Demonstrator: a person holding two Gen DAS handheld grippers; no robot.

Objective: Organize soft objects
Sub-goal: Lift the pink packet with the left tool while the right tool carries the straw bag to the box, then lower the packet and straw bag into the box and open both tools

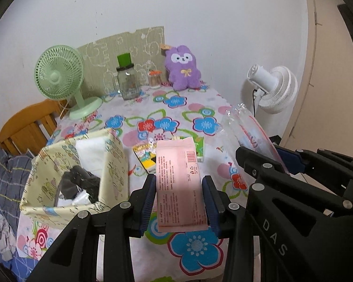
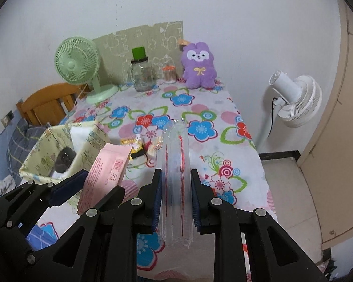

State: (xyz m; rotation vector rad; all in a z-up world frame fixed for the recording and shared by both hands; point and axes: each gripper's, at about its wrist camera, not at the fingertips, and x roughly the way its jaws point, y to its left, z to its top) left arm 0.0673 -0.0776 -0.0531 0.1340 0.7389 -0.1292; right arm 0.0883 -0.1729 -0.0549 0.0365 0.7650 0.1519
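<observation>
1. Left gripper [image 1: 178, 202] clamped on pink pack [image 1: 178, 181], held above the table [image 1: 200, 103], beside the basket [image 1: 115, 164].
2. Right gripper [image 2: 176, 197] clamped on clear pack [image 2: 176, 176], also off the table, well right of the basket.
3. Basket already holds a white pad [image 1: 91, 150] and a dark item [image 1: 80, 183]; some sorting looks done.
4. Left to do, likely: both held packs into the basket, then the yellow packets [image 1: 146, 157] on the cloth. Plush [image 1: 183, 68] at the back untouched.
</observation>
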